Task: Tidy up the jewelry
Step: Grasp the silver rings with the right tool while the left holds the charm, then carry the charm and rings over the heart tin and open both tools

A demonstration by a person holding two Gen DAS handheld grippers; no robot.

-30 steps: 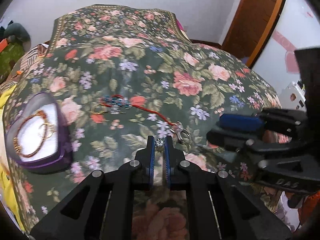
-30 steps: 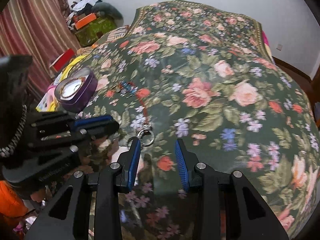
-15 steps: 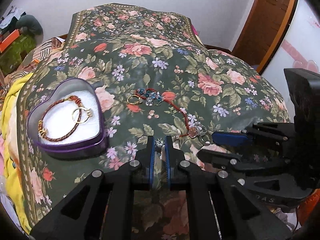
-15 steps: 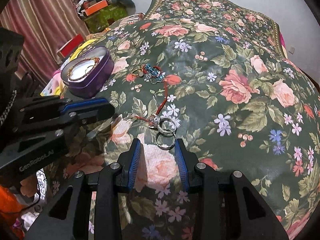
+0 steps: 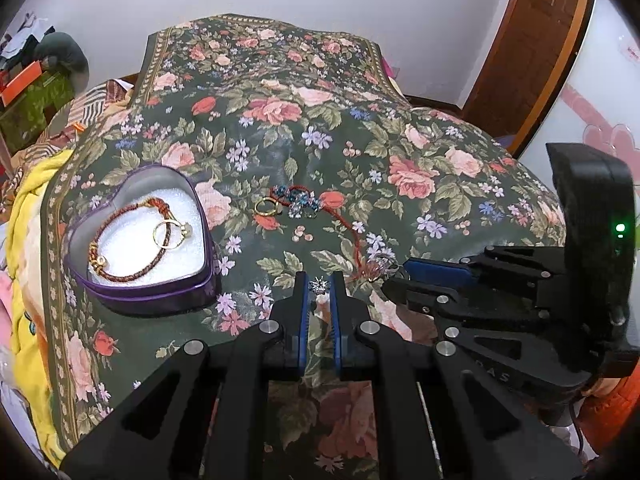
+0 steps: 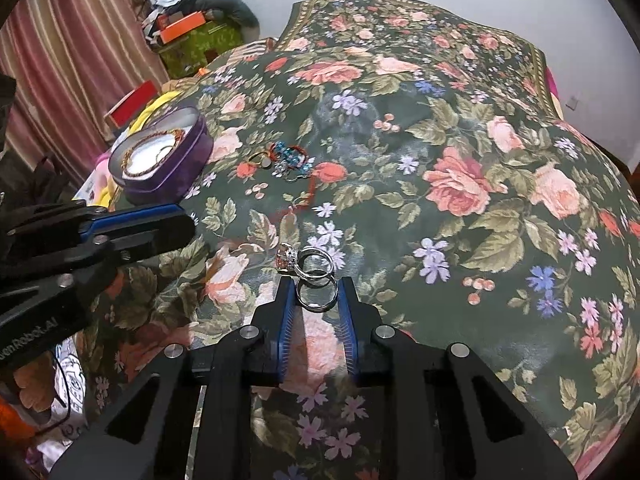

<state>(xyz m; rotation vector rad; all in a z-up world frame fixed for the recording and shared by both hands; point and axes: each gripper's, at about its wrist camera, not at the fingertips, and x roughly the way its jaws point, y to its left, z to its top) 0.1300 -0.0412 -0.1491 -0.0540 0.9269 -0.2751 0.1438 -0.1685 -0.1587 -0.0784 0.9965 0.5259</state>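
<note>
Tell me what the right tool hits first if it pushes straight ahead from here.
The right tool already straddles a silver ring. Straight on, it would probably meet the second silver ring and stone-set piece just beyond; depth is uncertain.

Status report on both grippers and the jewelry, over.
Left gripper shut on sparkly stud. Right gripper open around silver ring. Heart box unobstructed.

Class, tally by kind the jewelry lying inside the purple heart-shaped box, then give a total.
Inside the heart-shaped box:
Braided bracelet: 1
Gold ring: 1
Total: 2
</note>
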